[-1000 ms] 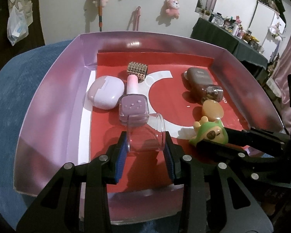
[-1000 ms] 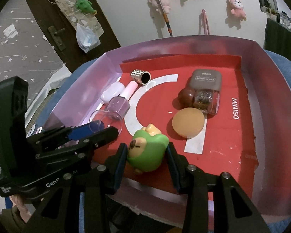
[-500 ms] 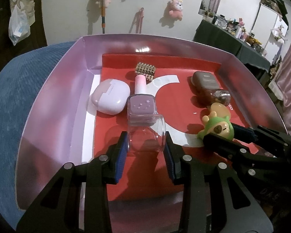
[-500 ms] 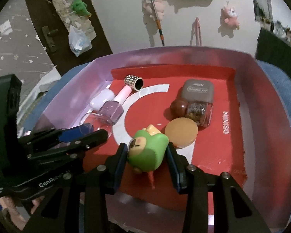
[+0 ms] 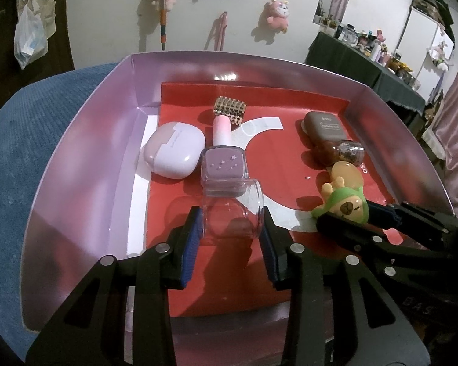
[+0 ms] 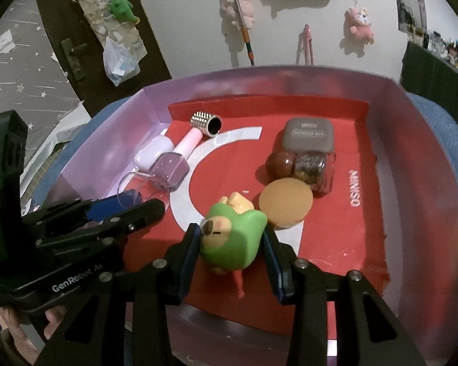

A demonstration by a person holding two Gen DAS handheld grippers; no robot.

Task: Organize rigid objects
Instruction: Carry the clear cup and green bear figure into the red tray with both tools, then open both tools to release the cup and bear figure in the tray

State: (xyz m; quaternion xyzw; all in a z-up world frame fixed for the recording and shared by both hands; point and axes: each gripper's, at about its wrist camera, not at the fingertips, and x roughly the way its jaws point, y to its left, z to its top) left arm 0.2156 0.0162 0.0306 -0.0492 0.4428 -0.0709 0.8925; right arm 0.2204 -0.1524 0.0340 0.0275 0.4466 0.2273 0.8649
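A shallow pink box (image 5: 85,158) with a red floor holds the objects. My left gripper (image 5: 230,235) has a clear plastic cup (image 5: 232,213) on its side between its blue pads. The jaws are opening, but the pads still touch the cup, whose rim lies against a lilac nail polish bottle (image 5: 224,167). My right gripper (image 6: 232,244) is shut on a green animal toy (image 6: 232,238), tilted just above the red floor beside an orange disc (image 6: 285,202). In the right wrist view the left gripper (image 6: 128,204) and the cup (image 6: 137,183) are at the left.
A lilac earbud case (image 5: 174,149) and a studded metal cylinder (image 5: 230,108) lie at the box's far left. A brown case (image 5: 322,126) and a glitter bottle (image 5: 339,152) lie at the far right. The box rests on blue fabric (image 5: 30,122). A person's hand (image 6: 55,326) holds the left gripper.
The green toy in the right gripper has come closer to the orange disc, and the right wrist view has tipped. The clear cup stays between the left pads by the polish bottle.
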